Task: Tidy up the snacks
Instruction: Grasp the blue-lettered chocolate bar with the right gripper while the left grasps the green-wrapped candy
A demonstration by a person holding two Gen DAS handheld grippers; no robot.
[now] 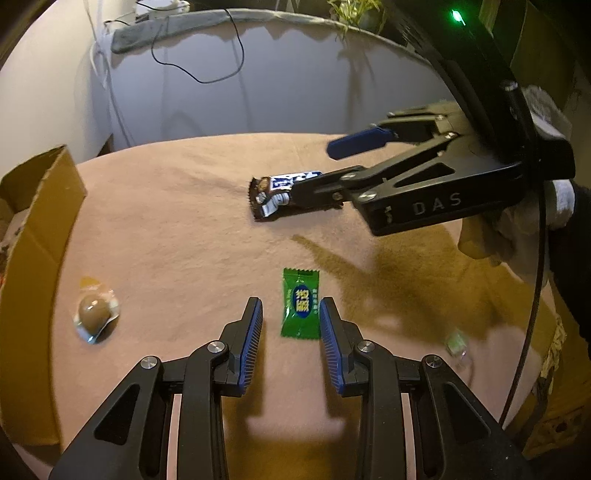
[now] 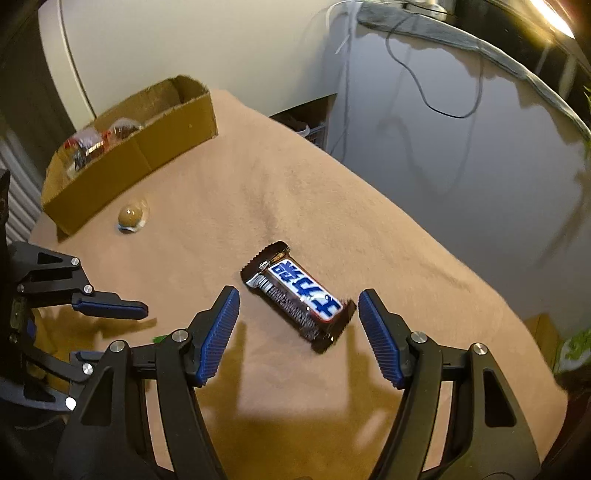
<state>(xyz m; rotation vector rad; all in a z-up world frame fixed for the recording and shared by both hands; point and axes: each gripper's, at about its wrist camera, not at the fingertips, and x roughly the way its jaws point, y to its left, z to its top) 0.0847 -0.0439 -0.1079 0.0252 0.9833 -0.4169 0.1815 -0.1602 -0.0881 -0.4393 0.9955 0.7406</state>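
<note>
With my left gripper (image 1: 291,321) parted around the flat green candy sachet (image 1: 300,303) and my right gripper (image 2: 298,320) wide beside the dark chocolate bar wrapper (image 2: 298,295), both lying on the tan cloth (image 2: 332,192), I should sink lower, centre each, then squeeze gently.

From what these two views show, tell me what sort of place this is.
Probably a room in a home, not a lab: a table under a pink-tan cloth, a cardboard box holding wrapped snacks, and a houseplant behind a loose black cable.
</note>
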